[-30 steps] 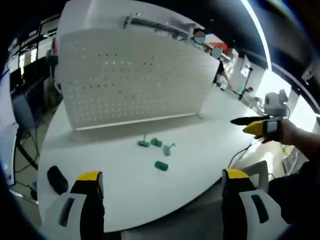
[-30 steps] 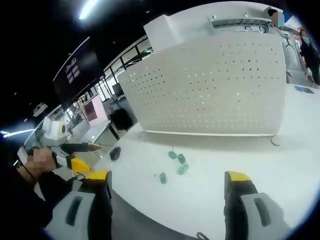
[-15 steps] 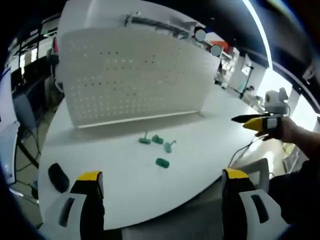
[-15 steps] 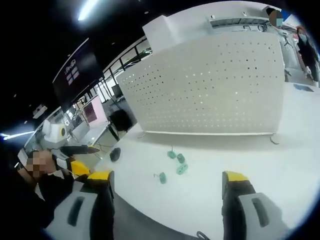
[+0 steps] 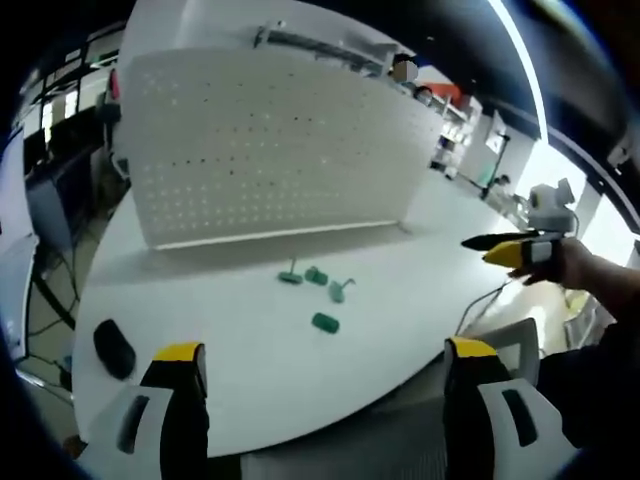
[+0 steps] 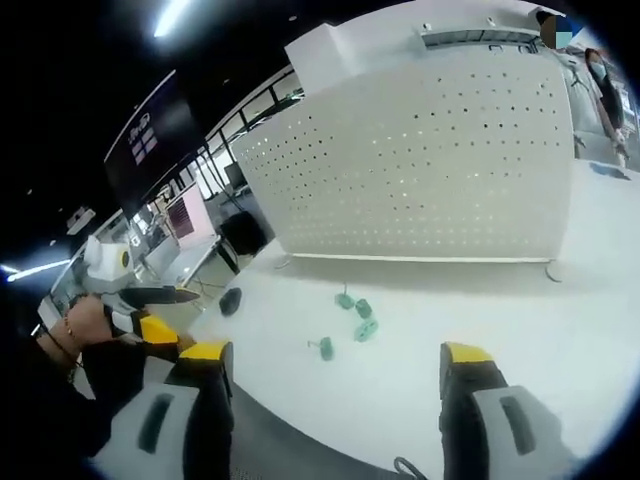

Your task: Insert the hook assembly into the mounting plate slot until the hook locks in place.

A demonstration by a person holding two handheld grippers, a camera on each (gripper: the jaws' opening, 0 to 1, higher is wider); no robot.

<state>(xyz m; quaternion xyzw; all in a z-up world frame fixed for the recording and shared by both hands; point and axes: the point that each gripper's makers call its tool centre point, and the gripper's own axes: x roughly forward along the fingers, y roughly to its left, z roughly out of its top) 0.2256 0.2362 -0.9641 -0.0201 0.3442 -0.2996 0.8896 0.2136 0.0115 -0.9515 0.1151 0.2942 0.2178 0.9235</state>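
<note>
White perforated mounting plate [image 5: 260,150] [image 6: 420,165] stands upright on the white table [image 5: 250,370] [image 6: 560,340]; take it as the landmark. Rows of small holes cover its face.

Green hook parts lie loose on the table in front of the plate's lower edge, none touching it. In the left gripper view: one piece with a flat base and a thin stem [image 5: 291,276] lies nearest the plate, a short green block [image 5: 316,275] just beside it, a hook with a bent wire end [image 5: 339,291] slightly farther out, and a single green piece [image 5: 324,322] farthest from the plate. The right gripper view shows the same cluster [image 6: 357,315] before the plate, with one piece [image 6: 324,347] set apart on the near side.

A dark oval object [image 5: 113,348] [image 6: 231,301] rests on the table out past one end of the plate.

Left gripper [image 5: 315,385]: jaws spread wide, nothing between them, held off the table edge well away from the plate. It also appears at the side of the right gripper view [image 6: 150,312], gripped by a hand [image 6: 82,318].

Right gripper [image 6: 335,385]: jaws likewise wide apart and empty, well short of the green parts. It shows in the left gripper view [image 5: 505,248], held by a hand [image 5: 570,265], beyond the plate's far end.
</note>
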